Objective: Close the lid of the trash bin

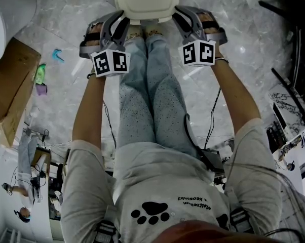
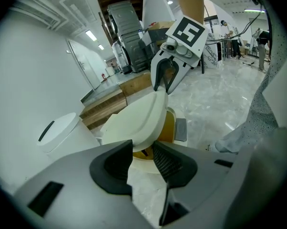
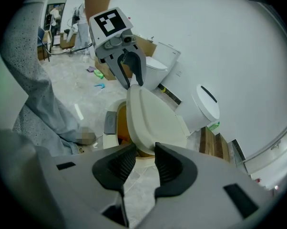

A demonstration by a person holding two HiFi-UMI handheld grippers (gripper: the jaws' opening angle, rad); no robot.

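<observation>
Left claw (image 2: pixel 143 162) and right claw (image 3: pixel 144 162) each gape astride the tilted lid (image 2: pixel 138 118) (trash bin (image 2: pixel 168 125) beneath).

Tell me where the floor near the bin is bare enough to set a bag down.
Bare marble floor lies between the right gripper and the black stands. On the left, the strip between the legs and cardboard box holds small litter. Around the lid it is crowded.

- Head view looks steeply down past the person's legs (image 1: pixel 147 95) to the lid (image 1: pixel 145 1).
- Gripper views face that lid closely from opposite sides.
</observation>
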